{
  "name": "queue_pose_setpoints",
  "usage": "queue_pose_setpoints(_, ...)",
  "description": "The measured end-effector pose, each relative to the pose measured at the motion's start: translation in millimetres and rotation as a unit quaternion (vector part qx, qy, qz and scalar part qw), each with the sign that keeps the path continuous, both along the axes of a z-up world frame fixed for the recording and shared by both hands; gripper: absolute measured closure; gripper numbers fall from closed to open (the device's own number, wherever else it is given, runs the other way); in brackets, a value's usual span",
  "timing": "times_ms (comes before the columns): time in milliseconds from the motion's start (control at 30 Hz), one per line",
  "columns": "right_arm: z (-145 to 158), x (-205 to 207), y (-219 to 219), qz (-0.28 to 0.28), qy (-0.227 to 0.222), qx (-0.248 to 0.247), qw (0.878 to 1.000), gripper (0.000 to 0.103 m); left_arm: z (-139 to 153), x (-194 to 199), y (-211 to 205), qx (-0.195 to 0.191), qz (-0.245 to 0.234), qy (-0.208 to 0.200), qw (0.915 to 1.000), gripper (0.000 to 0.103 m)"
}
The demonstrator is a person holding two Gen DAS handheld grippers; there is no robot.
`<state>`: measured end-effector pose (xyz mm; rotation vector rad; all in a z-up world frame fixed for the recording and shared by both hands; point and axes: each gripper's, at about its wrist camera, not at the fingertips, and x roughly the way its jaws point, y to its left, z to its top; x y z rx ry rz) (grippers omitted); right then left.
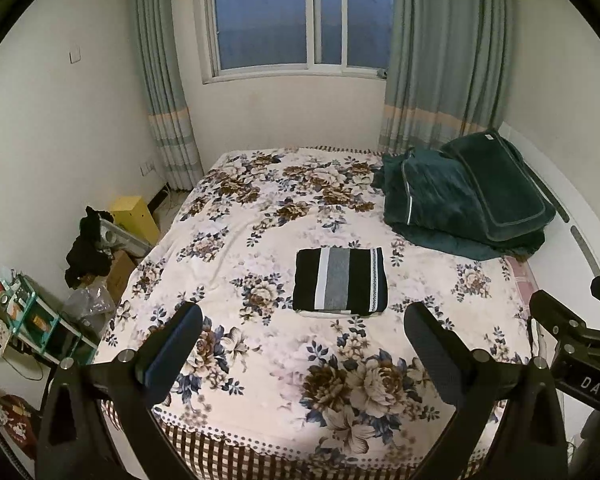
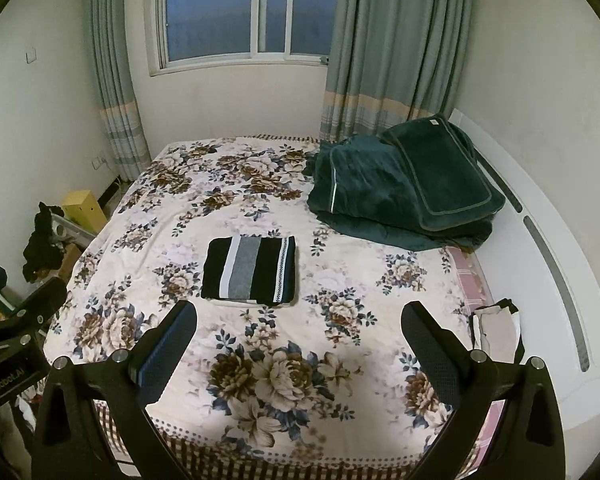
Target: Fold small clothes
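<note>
Left gripper (image 1: 302,328) and right gripper (image 2: 299,326) held above the near end of the bed, jaws spread wide, both empty. Just beyond, folded striped garment (image 1: 340,281) flat on floral bedspread (image 1: 260,380). Farther back right, dark green blanket pile (image 1: 464,196).

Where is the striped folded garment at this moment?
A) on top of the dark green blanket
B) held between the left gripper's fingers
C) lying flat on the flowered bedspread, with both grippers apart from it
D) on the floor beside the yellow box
C: the striped folded garment lies flat on the flowered bedspread, and the left gripper and right gripper are both open, short of it.
</note>
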<state>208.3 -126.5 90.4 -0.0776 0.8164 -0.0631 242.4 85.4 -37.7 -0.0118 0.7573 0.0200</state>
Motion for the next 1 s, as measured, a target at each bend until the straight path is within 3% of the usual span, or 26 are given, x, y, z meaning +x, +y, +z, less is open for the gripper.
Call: queue_pose_setpoints(1000, 2, -3, 7, -0.003, -0.003, 0.004, 1.000, 0.000, 19, 1, -3, 0.006, -0.010, -0.008, 0.9999, 0.000)
